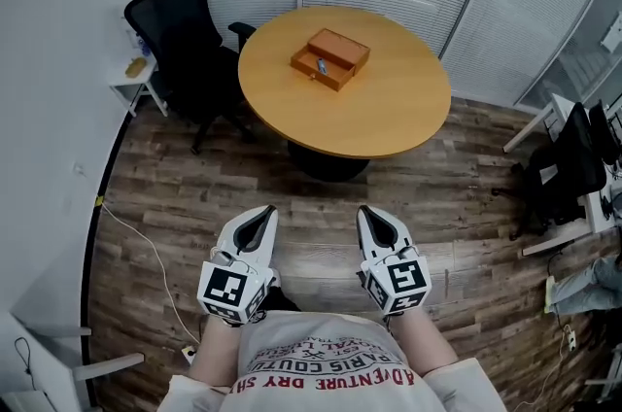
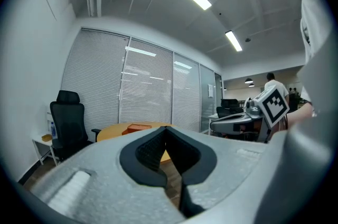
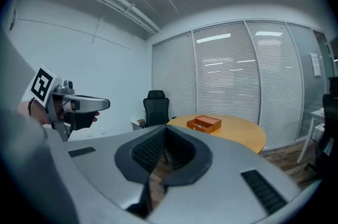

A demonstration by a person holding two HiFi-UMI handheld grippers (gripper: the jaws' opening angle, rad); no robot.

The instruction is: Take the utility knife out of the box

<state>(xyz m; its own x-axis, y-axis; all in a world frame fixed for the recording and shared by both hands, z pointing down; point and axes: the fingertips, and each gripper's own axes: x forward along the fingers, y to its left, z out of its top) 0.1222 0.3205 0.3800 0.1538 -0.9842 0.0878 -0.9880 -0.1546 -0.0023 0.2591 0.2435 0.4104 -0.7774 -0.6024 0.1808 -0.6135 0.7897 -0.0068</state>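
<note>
Two grey hand-held grippers with marker cubes sit low, just in front of the person's torso. The left gripper [image 1: 264, 212] and the right gripper [image 1: 367, 211] are side by side above the wood-plank floor [image 1: 321, 191], and both point towards the round wooden table [image 1: 389, 114]. Each pair of jaws is closed tip to tip with nothing between them (each gripper view shows only a dark hollow behind the touching tips). The small orange wooden box [image 1: 335, 51] stands near the middle of the table, well apart from both grippers, with its drawer pulled out on the near-left side in the head view. The utility knife [image 1: 320, 66] shows only as a small blue speck lying in that drawer, far ahead of the jaws. A black office chair [image 1: 185, 36] stands just left of the table.
</note>
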